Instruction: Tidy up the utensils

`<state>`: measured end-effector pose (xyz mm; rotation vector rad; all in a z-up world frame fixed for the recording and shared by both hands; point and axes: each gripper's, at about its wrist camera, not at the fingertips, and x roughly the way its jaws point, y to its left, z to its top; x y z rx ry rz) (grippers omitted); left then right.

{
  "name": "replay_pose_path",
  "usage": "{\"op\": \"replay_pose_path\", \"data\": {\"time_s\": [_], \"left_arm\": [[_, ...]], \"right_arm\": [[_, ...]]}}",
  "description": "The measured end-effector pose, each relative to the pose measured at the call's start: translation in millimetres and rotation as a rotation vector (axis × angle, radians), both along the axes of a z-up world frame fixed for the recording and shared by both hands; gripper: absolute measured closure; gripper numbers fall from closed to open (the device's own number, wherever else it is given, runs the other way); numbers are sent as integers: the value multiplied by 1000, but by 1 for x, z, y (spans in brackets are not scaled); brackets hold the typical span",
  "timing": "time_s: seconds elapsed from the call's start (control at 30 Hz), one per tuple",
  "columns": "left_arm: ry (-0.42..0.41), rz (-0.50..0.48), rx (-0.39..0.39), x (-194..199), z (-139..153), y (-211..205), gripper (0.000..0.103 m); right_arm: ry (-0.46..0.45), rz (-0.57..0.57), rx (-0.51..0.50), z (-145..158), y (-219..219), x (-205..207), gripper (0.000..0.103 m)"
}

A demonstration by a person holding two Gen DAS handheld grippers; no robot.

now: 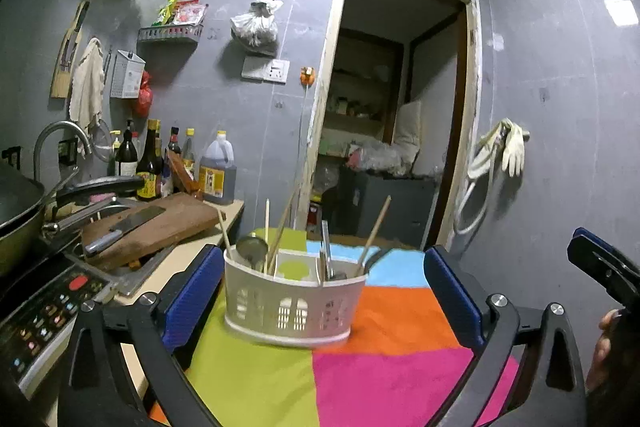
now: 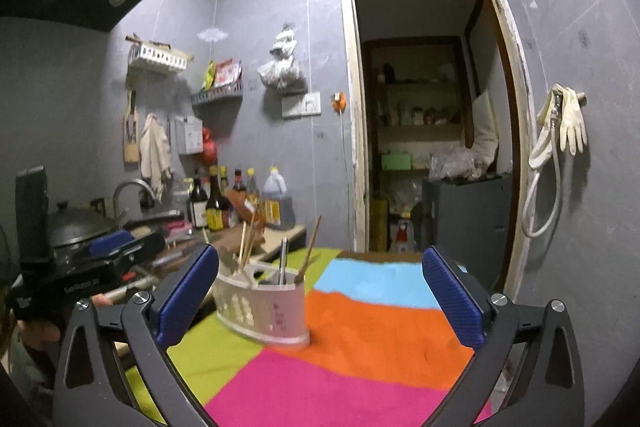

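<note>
A white slotted utensil caddy [image 1: 294,301] stands upright on the colourful cloth [image 1: 280,387]. It holds wooden chopsticks [image 1: 374,227], a metal ladle [image 1: 252,247] and a metal-handled utensil [image 1: 326,247] in separate compartments. My left gripper [image 1: 322,297] is open and empty, its blue pads on either side of the caddy without touching it. In the right wrist view the caddy [image 2: 264,307] stands left of centre. My right gripper [image 2: 320,301] is open and empty, held back from the caddy. The left gripper [image 2: 116,251] also shows there at the left.
A counter at the left holds a wooden cutting board with a cleaver [image 1: 124,225], a wok [image 1: 16,211], a stove panel [image 1: 44,311] and sauce bottles [image 1: 216,171]. An open doorway [image 1: 392,127] lies behind the table. Gloves and a hose [image 1: 508,147] hang on the right wall.
</note>
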<state>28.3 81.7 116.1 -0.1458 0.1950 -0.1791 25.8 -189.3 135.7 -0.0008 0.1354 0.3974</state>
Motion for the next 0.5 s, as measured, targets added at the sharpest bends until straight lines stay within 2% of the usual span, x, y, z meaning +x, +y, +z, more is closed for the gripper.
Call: {"op": "replay_pose_path", "data": {"time_s": [0.1,0.27,0.5], "left_arm": [[22,-3,4,-9,-15,-3,4],[18,33,-40,-21,-39,-2,4],[29,75,-6,-27,-64,-9,4]], "right_arm": [[17,-24,-13,-10,-3,-10,0],[20,-84,-39,-34,-3,-21,0],[-48,-203,-122,-72,8,-32,0]]}}
